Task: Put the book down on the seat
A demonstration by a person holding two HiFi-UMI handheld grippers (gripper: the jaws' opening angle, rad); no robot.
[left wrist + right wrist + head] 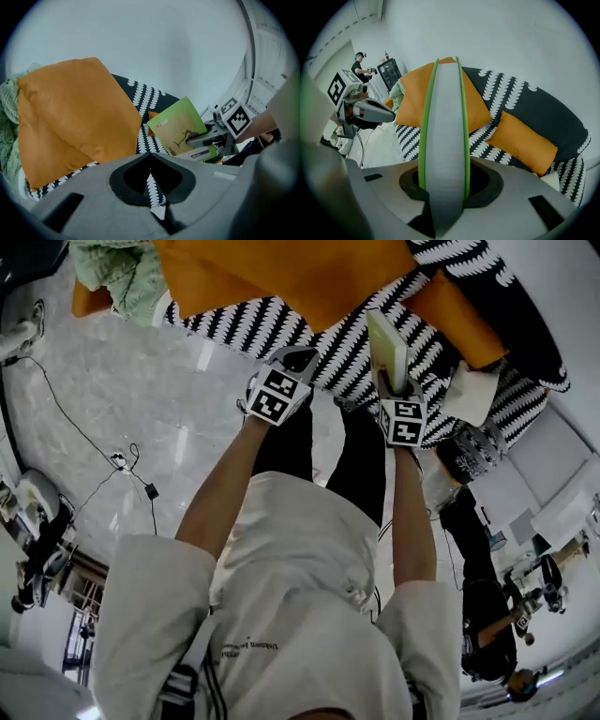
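Observation:
A green-covered book [386, 348] stands on edge over the black-and-white patterned seat [342, 338], with my right gripper [395, 382] shut on its lower end. In the right gripper view the book [443, 126] fills the space between the jaws, page edges toward the camera. The left gripper view shows its green cover [180, 127] with the right gripper [206, 138] clamped on it. My left gripper [296, 359] hovers just left of the book at the seat's front edge. Its jaws look closed together, holding nothing, with only a thin slit of patterned fabric showing between them [151, 180].
Large orange cushions [281, 273] and a smaller one [525, 140] lie on the seat, with a pale green blanket [117, 268] at its left end. A white object [473, 390] sits at the right. Cables [122, 463] trail over the glossy floor. Another person [487, 615] stands at the right.

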